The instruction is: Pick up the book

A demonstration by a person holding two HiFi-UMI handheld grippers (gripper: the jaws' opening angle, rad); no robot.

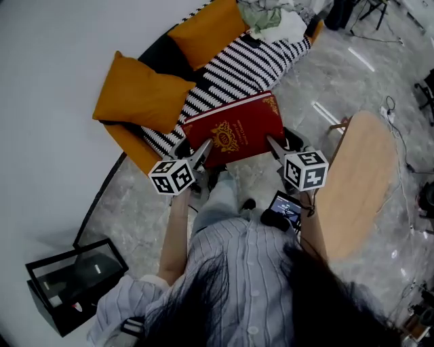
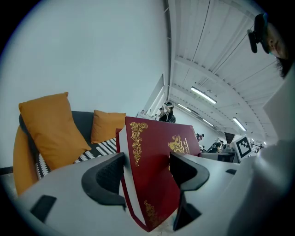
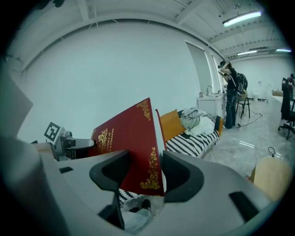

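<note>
A thick dark red book (image 1: 234, 131) with gold ornament is held in the air in front of the person, over their lap. My left gripper (image 1: 201, 150) is shut on its left near corner, and my right gripper (image 1: 272, 144) is shut on its right near corner. In the left gripper view the book (image 2: 154, 170) stands between the black pads (image 2: 107, 177), cover to the right and white page edge to the left. In the right gripper view the book (image 3: 131, 143) is clamped between the pads (image 3: 177, 173) at its gilded corner.
A sofa (image 1: 224, 68) with a black-and-white striped seat and orange cushions (image 1: 142, 91) lies ahead, with clothes (image 1: 271, 20) piled at its far end. A round wooden table (image 1: 359, 183) stands to the right. A black box (image 1: 71, 281) sits on the floor at the lower left.
</note>
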